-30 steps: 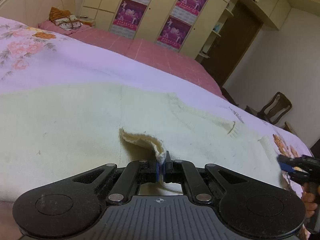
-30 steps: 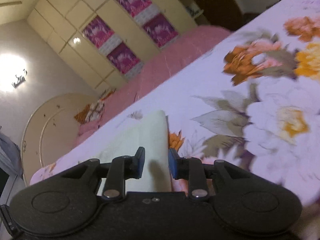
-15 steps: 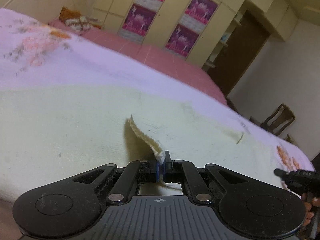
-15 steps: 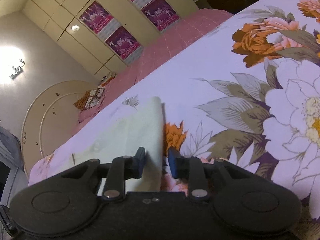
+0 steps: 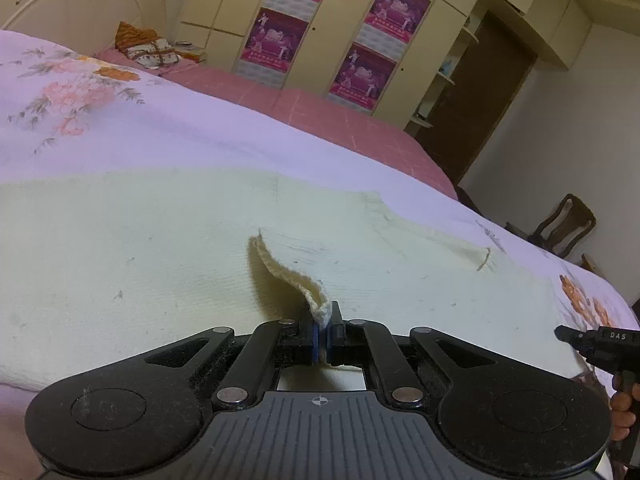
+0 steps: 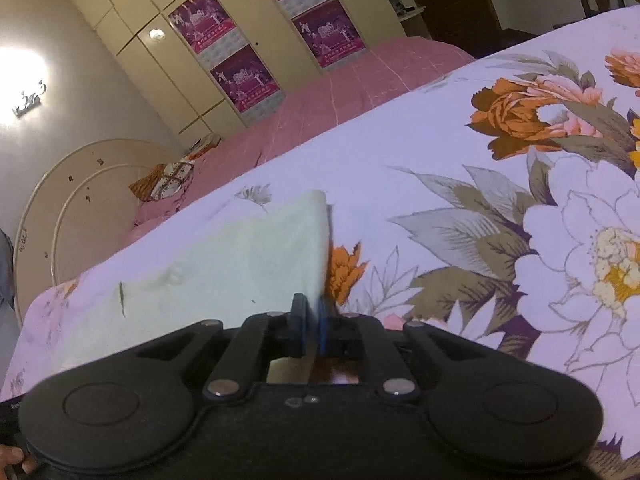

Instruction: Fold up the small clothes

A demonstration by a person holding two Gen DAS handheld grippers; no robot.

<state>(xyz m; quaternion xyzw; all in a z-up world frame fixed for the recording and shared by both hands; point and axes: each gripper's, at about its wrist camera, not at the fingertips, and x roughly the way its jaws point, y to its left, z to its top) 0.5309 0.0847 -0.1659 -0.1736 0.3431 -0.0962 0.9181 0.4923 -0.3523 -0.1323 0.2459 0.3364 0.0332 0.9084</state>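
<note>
So we've got a cream knitted sweater point(image 5: 160, 240) spread flat across a bed with a lilac floral bedspread point(image 5: 120, 120), and it takes up most of the left wrist view. Our left hand-held gripper point(image 5: 323, 340) is clamped tight on a little pinched-up ridge of the knit near the edge closest to us, so a small flap of fabric stands up off the rest and curves back toward the garment.

Over on the far right of that same view the right hand-held gripper point(image 5: 592, 346) pokes in at the sweater's other end. From its own camera, the right hand-held gripper point(image 6: 314, 332) has just been closing, and its jaws now sit pressed on the thin edge of the sweater point(image 6: 240, 256), right where the cream knit meets the big orange and white flowers printed on the bedspread point(image 6: 480, 200).

Behind the bed there's a pink quilted cover point(image 5: 320, 116), a cream wardrobe wall with magenta posters point(image 5: 280, 36), a dark wooden door point(image 5: 480, 100) and a wooden chair point(image 5: 564, 224) off by the wall.
</note>
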